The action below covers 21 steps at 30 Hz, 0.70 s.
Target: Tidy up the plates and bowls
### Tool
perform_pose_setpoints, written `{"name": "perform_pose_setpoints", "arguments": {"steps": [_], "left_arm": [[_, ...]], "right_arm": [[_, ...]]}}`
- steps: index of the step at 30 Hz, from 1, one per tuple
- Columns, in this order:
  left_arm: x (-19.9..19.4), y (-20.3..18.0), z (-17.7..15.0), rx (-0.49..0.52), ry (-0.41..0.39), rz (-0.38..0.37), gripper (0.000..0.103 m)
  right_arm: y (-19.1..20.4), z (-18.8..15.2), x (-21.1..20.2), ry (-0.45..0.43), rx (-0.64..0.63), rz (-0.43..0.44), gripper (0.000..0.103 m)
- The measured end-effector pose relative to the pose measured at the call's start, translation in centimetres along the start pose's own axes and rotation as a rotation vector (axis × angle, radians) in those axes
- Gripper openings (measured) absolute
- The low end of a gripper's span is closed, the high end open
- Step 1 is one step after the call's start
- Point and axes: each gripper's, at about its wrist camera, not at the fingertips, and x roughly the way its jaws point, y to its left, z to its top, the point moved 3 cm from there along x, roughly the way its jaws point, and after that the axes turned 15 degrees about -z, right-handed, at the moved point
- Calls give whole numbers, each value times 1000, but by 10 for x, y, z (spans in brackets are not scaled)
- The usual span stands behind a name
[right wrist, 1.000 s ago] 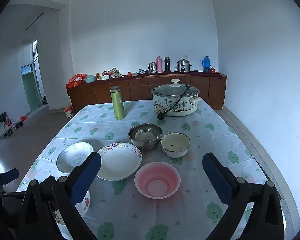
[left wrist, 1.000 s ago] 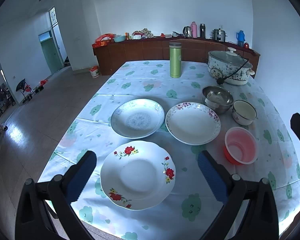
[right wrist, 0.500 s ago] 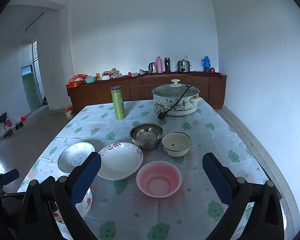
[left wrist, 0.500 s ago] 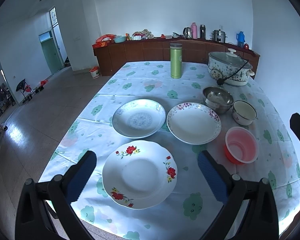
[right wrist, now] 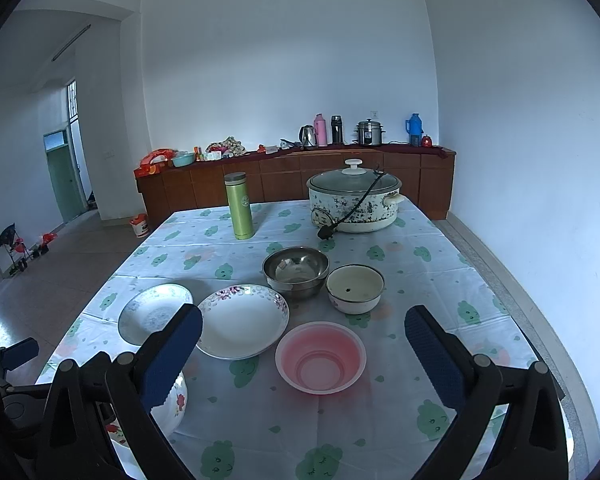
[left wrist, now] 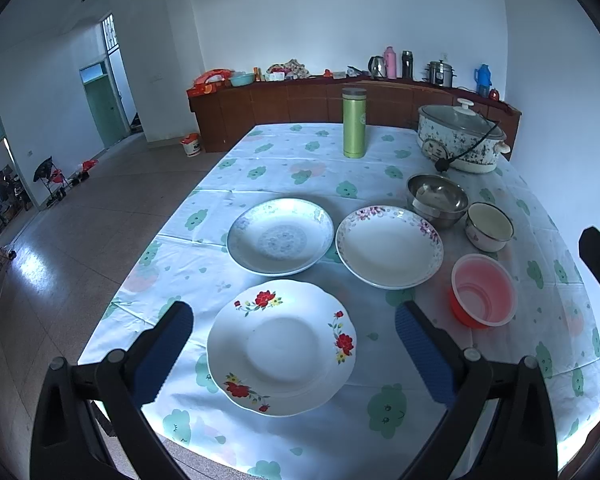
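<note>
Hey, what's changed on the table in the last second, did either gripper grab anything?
No grab. Both grippers, left and right, stay open and empty, drifting only slightly. The red-flowered plate, pink bowl and other dishes have not moved.

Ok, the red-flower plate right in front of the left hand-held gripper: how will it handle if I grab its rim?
The red-flower plate looks like glazed ceramic, so probably stiff, fairly heavy and breakable. Its glossy surface may slip between the pads. It lies flat on the tablecloth, so the low, wavy rim likely gives little to grab; the open left hand-held gripper may need to tilt it.
</note>
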Motion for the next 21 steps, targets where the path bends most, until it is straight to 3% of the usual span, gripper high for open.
{"name": "perform_pose_setpoints", "arguments": {"steps": [21], "left_arm": [[-2, 2, -2, -1, 1, -1, 103]], "right_arm": [[-1, -5, 4, 12, 5, 2, 102]]}}
